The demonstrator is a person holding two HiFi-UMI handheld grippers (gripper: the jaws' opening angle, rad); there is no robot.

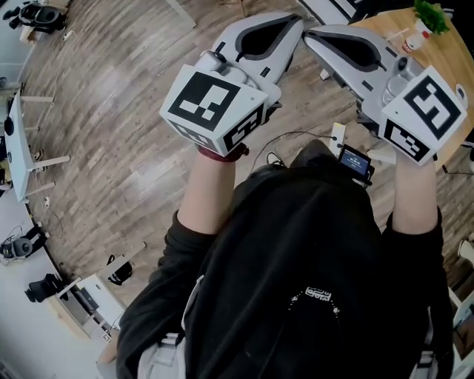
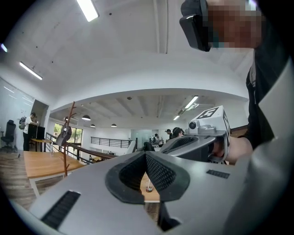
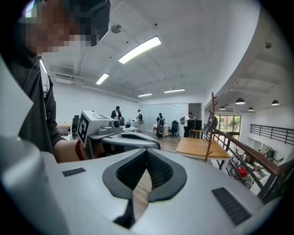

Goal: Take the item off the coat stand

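Observation:
A brown coat stand [image 2: 69, 137] rises from a wooden table [image 2: 39, 163], far off at the left of the left gripper view. A dark item [image 2: 64, 135] hangs on it. In the right gripper view the same coat stand [image 3: 212, 126] and its hanging item [image 3: 211, 124] are at the right, also far off. My left gripper [image 2: 146, 155] is shut and holds nothing. My right gripper [image 3: 147, 151] is shut and holds nothing too. In the head view the left gripper [image 1: 298, 22] and right gripper [image 1: 308, 34] are held side by side, tips almost touching.
A wooden table [image 1: 392, 33] with a green plant [image 1: 431, 15] lies just beyond the grippers' tips. A railing [image 3: 257, 158] runs along the right. Several people [image 3: 161, 124] and desks are at the far end of the room. Wooden floor [image 1: 111, 111] spreads to the left.

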